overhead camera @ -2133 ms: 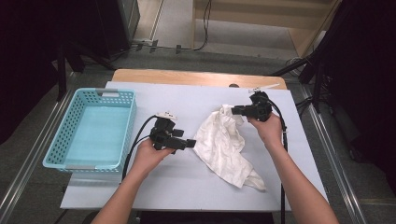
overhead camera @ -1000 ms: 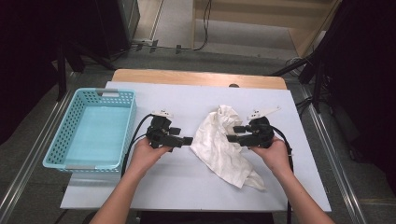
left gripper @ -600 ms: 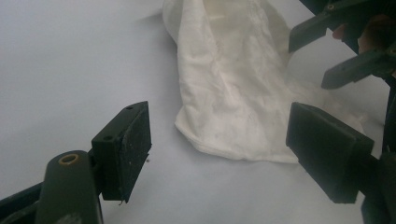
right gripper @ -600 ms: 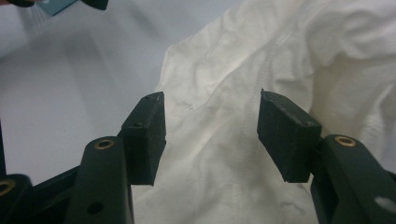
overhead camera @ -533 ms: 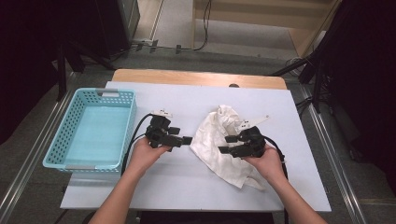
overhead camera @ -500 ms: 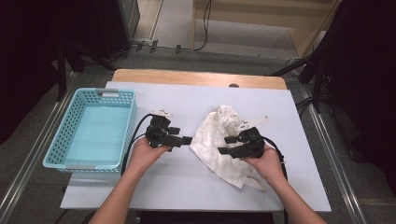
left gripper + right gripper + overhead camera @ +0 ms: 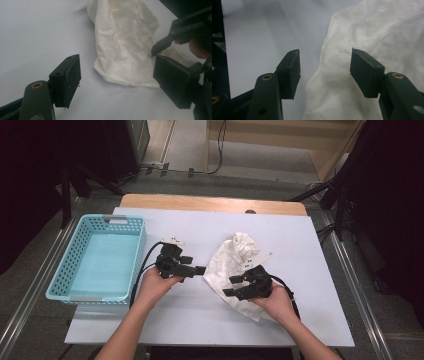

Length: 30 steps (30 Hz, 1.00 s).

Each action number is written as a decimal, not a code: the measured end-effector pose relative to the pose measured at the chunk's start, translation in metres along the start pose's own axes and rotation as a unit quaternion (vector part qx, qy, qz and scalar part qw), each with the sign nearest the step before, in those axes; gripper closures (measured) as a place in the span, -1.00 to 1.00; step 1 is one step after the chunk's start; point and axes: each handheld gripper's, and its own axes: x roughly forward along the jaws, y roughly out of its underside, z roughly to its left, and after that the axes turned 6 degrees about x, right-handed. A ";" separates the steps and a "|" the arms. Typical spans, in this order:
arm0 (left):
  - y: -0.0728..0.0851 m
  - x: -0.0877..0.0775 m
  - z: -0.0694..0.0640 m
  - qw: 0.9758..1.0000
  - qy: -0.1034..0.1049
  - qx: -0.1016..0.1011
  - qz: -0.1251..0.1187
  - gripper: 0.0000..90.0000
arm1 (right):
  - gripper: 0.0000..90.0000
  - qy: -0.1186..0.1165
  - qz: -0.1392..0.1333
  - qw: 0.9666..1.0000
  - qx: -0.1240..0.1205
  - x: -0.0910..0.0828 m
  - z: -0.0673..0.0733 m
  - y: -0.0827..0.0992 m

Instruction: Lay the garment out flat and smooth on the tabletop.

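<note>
Right hand-held gripper (image 7: 234, 286) jaws apart, empty, hovering over the near left edge of the white cloth (image 7: 235, 265) crumpled on the counter (image 7: 300, 250). Left hand-held gripper (image 7: 199, 269) jaws apart, empty, cloth just ahead of its tips, not touching.

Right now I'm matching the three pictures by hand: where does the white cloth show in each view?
High view: the white cloth lies right of centre on the table, between both grippers.
Left gripper view: upper centre, beyond the open jaws.
Right gripper view: right half, its edge under the open jaws.
Shared landmark: the right gripper at the cloth's edge.
</note>
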 end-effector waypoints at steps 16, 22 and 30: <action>0.000 -0.001 0.001 1.000 0.000 -0.001 -0.002 -0.50 | -0.10 0.006 0.034 0.999 -0.006 0.029 0.005 0.007; 0.001 -0.001 0.002 1.000 -0.001 -0.004 -0.002 -0.50 | 0.02 0.022 0.010 1.000 -0.011 0.031 0.009 0.013; 0.001 -0.002 0.002 1.000 -0.001 -0.004 -0.004 -0.50 | 0.34 0.085 0.001 0.994 -0.063 0.038 0.024 0.018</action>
